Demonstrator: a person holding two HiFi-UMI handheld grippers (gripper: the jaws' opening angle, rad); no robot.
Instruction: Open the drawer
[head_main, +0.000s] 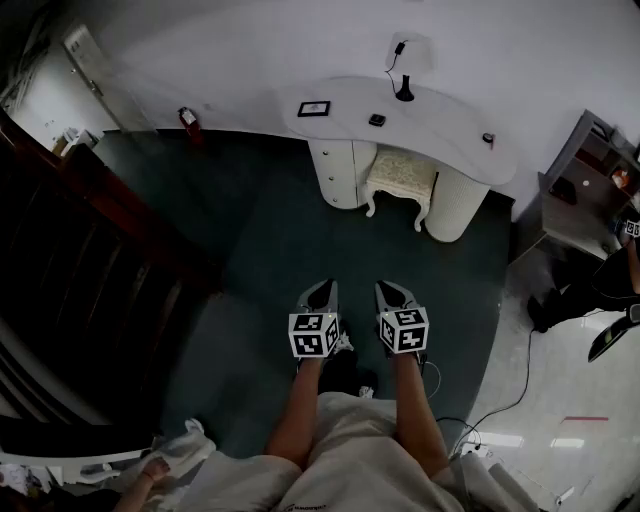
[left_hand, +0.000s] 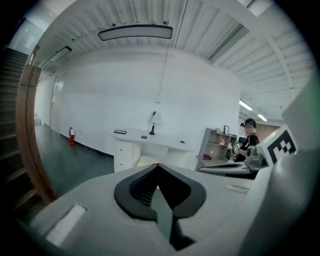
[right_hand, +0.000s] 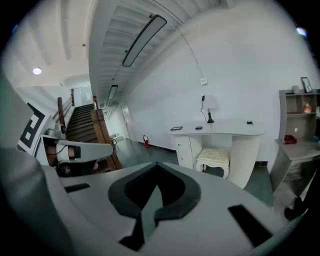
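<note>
Dark green carpet (head_main: 270, 250) covers the floor in front of the white curved desk (head_main: 420, 115), which stands against the wall. A dark wooden staircase (head_main: 90, 240) runs well apart from the desk, beyond its picture-frame end. A grey shelf unit (head_main: 585, 165) stands just past the desk's opposite end. The drawer unit (head_main: 335, 172) sits under the desk at the staircase end, with all fronts flush and closed. An upholstered stool (head_main: 402, 180) stands under the desk, between the drawer unit and a ribbed round column (head_main: 455, 205). The left gripper (head_main: 322, 292) and right gripper (head_main: 392, 292) are held side by side over the carpet, well short of the desk and pointing toward it. On each, the 2 jaws are together with nothing between them. On the desk stand 1 black lamp (head_main: 404, 90) and 1 picture frame (head_main: 314, 108).
</note>
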